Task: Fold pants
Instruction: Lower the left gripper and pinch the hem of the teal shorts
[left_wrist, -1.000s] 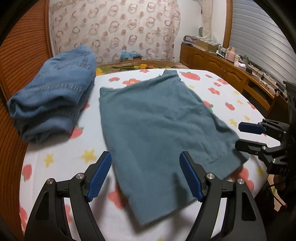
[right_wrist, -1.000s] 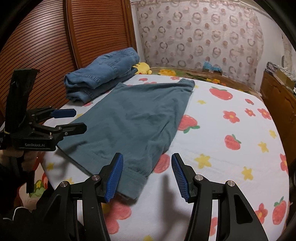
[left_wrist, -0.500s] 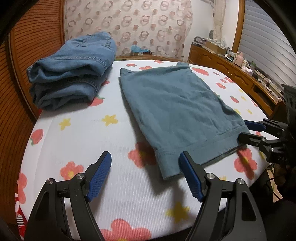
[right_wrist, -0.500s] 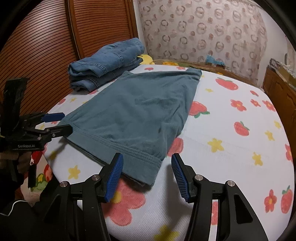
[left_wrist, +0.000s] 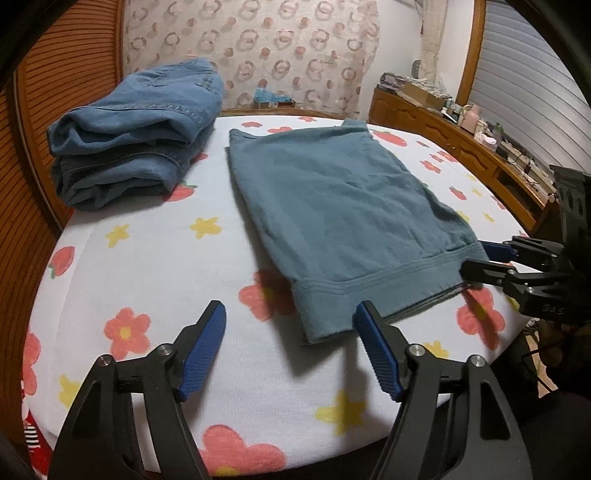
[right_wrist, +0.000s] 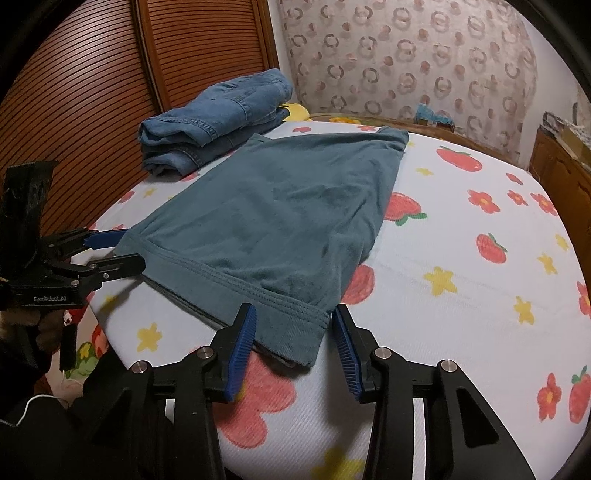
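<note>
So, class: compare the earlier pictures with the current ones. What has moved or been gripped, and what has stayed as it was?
Both grippers have drawn in to the near hem of the teal pants. The right gripper now straddles its corner, jaws closing, pads not yet pressing. The left gripper has reached the other corner, jaws narrowing slightly, one fingertip at the hem. Nothing is held yet. The pants lie flat as before, and the folded jeans are unmoved.

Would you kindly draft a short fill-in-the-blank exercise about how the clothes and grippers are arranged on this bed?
1. The folded jeans lie beside the teal pants, made of blue ____.
2. The bedsheet is printed with flowers, stars and ____.
3. The right gripper is closing, with the pants' hem ____ between its jaws.
4. The left gripper has ____ between its jaws.

Missing words: denim; strawberries; corner; nothing
</note>
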